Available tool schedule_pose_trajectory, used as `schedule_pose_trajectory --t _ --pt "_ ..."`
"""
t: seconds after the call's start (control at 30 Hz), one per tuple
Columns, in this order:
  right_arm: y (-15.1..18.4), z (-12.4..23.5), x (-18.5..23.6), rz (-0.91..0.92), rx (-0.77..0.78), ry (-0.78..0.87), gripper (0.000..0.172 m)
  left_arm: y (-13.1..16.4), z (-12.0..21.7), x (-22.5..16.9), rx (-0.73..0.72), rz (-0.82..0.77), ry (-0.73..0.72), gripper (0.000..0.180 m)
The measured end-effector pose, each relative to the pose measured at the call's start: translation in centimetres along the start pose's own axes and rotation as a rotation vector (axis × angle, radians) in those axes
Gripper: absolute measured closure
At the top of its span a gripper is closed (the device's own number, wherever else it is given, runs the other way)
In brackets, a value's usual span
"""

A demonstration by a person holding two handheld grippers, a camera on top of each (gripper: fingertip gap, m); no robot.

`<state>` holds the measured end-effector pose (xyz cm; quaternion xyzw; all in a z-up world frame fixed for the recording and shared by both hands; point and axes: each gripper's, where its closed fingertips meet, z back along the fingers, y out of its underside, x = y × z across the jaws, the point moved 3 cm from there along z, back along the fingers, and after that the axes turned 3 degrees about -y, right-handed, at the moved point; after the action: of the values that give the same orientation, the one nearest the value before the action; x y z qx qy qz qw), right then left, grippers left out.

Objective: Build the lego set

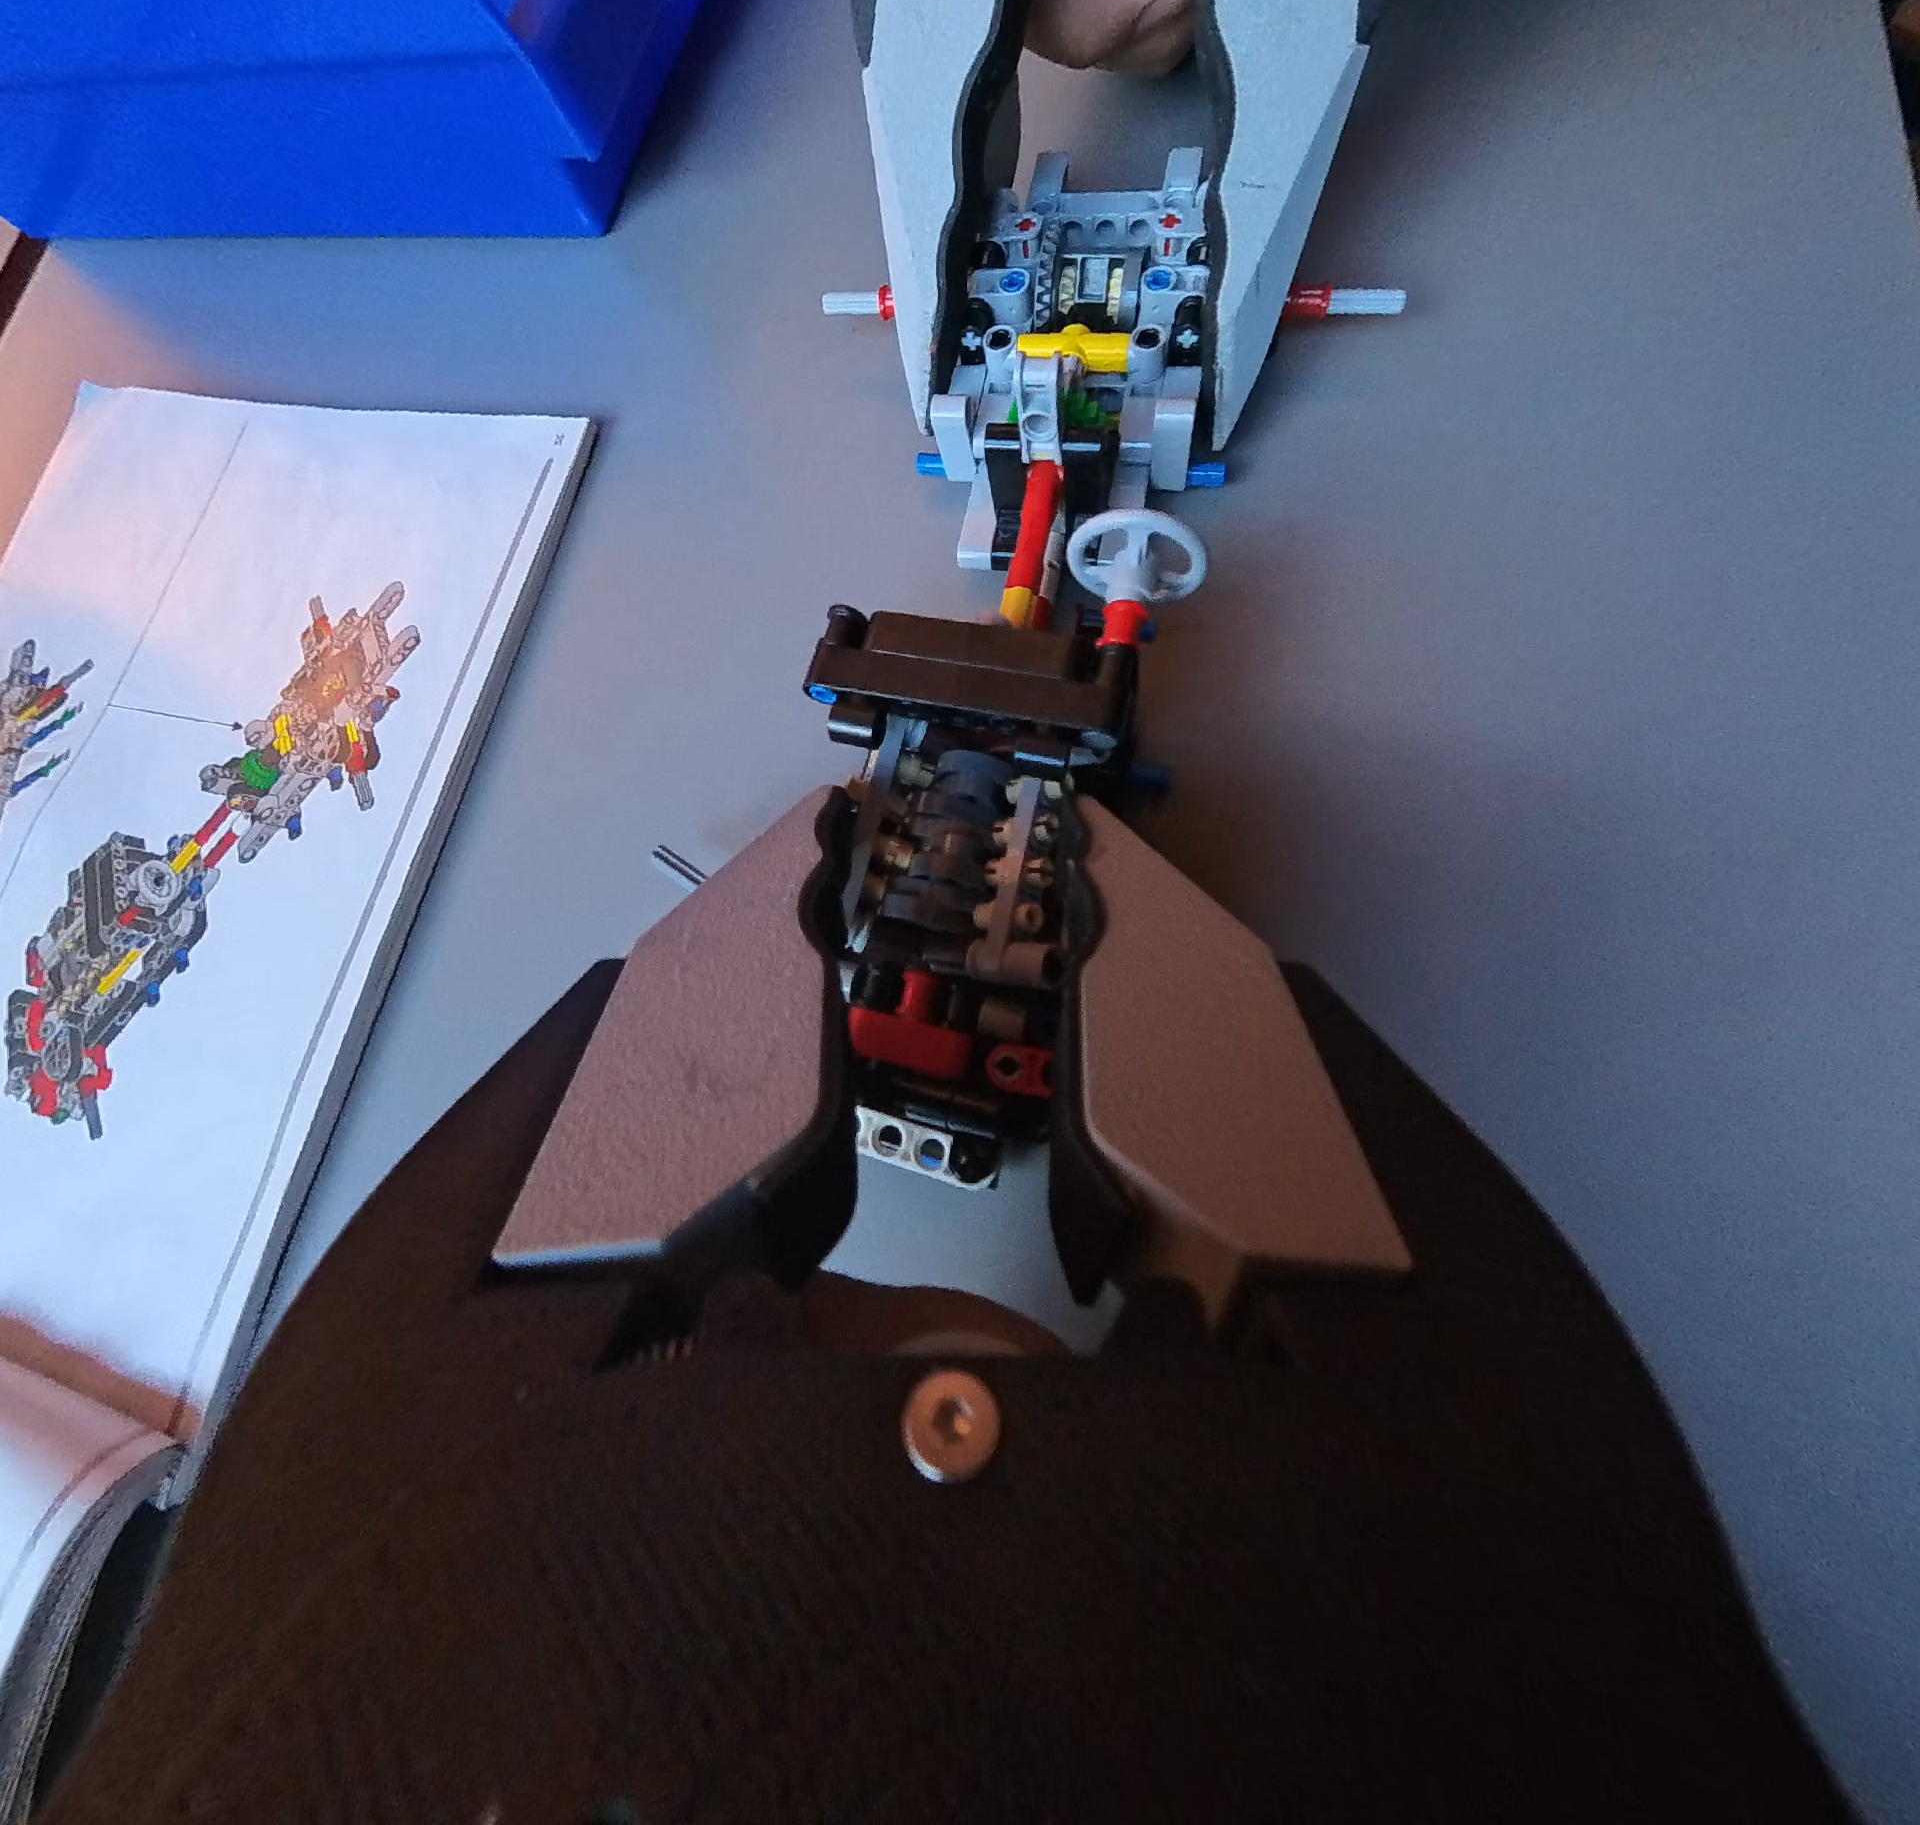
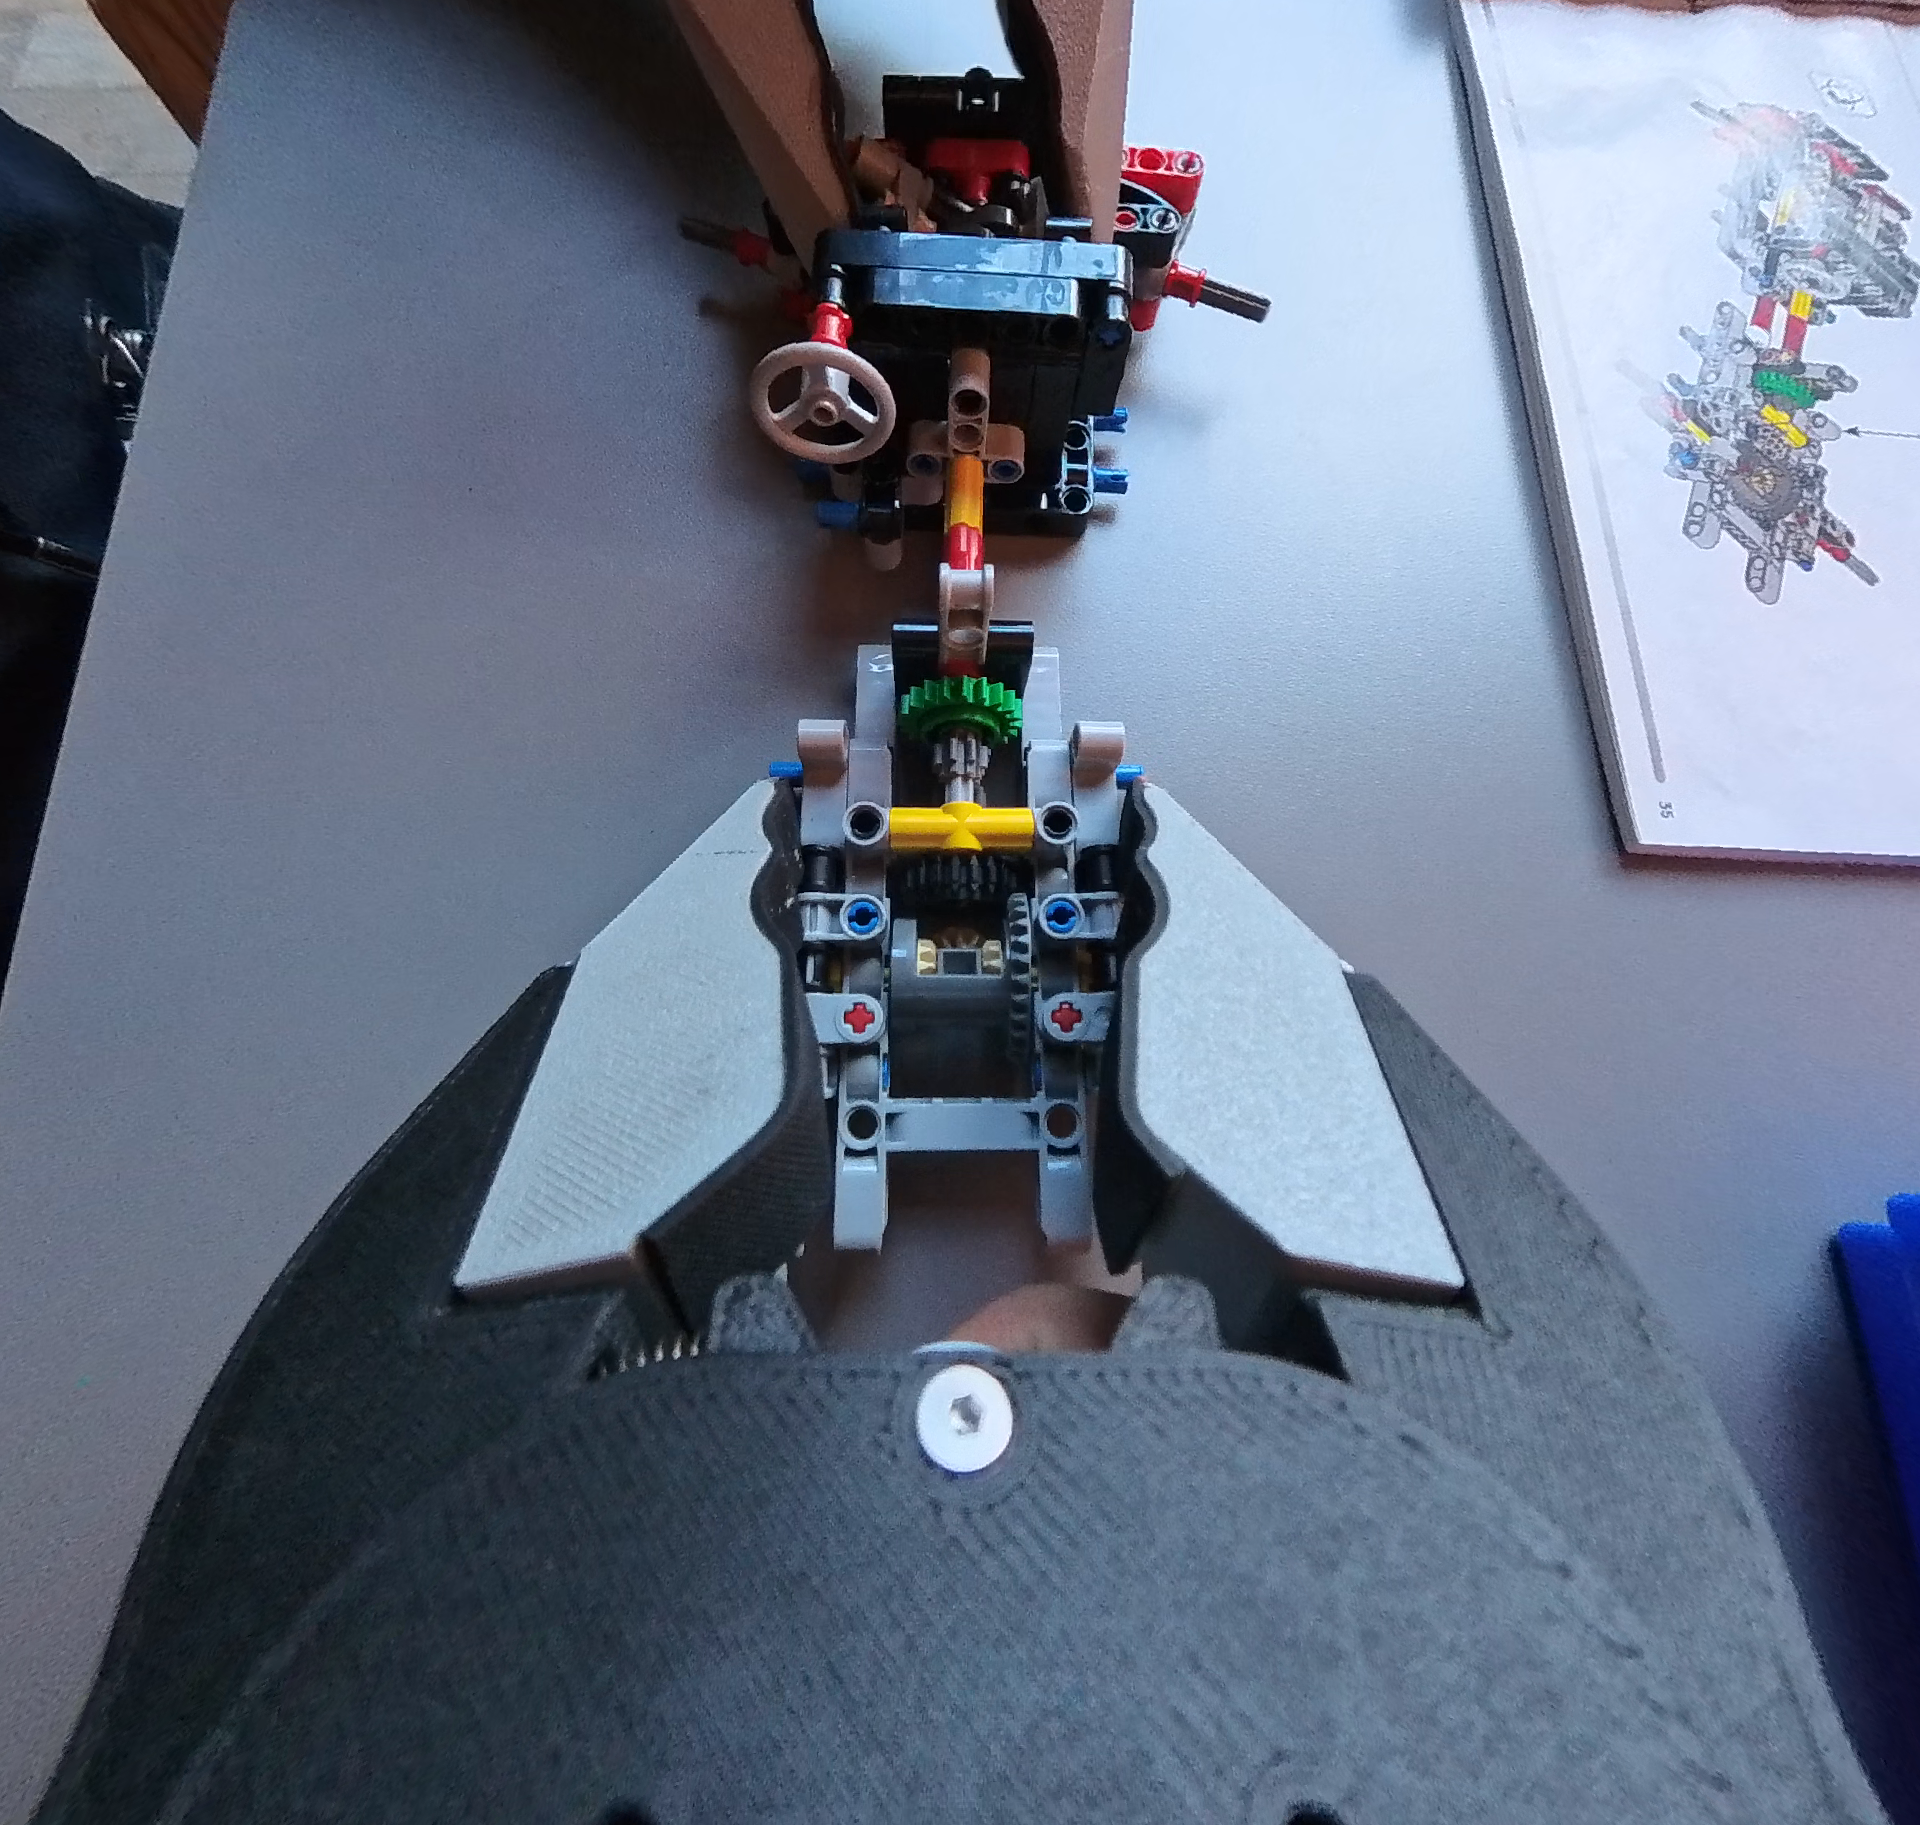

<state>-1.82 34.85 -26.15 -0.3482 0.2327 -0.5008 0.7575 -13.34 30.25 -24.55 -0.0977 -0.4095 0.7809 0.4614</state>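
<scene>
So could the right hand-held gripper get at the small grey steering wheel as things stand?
Probably not: the right hand-held gripper is clamped on the grey gear assembly; the steering wheel sits beyond, by the black assembly.

The left tool (image 1: 961,840) has matt brown plastic fingers (image 1: 717,954) with dark wavy pads, a layered ridged black shell behind them and a shiny metal screw (image 1: 951,1424). Between its pads sits a dark brick assembly (image 1: 966,892) of glossy black, tan and red plastic.

The right tool (image 2: 961,861) has matt grey, finely ribbed plastic fingers (image 2: 665,1037) pressing a grey brick frame (image 2: 961,1027) of smooth plastic, with a glossy green gear (image 2: 961,710) ahead of the tips.

The counter (image 2: 416,632) beneath is smooth, matt grey. Beside the tools lie a paper instruction booklet (image 1: 312,695) and a glossy blue plastic bin (image 1: 312,61).
</scene>
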Motion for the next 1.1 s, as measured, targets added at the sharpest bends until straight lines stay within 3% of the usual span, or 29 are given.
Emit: schedule_pose_trajectory --t 0.5,0.63,0.67,0.7,0.83,0.97,1.1 --pt "0.0 0.1 -0.2 -0.016 -0.009 -0.011 0.113 -0.1 -0.1 0.2 -0.009 0.024 -0.004 0.143" --pt "0.0 0.3 -0.8 -0.021 -0.021 0.054 0.110 0.0 -0.1 0.7 -0.029 0.052 -0.051 0.142" --pt "-0.4 0.4 -0.7 -0.021 -0.054 0.060 0.106 0.0 0.2 0.7 -0.035 0.080 -0.039 0.139" --pt "-0.9 0.7 -0.5 -0.036 -0.098 0.048 0.103 -0.2 0.7 0.8 -0.060 0.111 -0.033 0.120" --pt "-1.7 2.2 -0.5 -0.127 -0.219 0.011 0.099 -1.0 4.9 2.2 -0.166 0.195 -0.067 0.112" --pt "-2.0 4.4 -1.4 -0.170 -0.331 0.100 0.097 1.1 7.6 3.0 -0.136 0.254 -0.100 0.106" --pt "-0.8 6.1 -1.9 -0.201 -0.355 0.206 0.098 4.5 7.6 2.5 -0.054 0.290 -0.090 0.107"
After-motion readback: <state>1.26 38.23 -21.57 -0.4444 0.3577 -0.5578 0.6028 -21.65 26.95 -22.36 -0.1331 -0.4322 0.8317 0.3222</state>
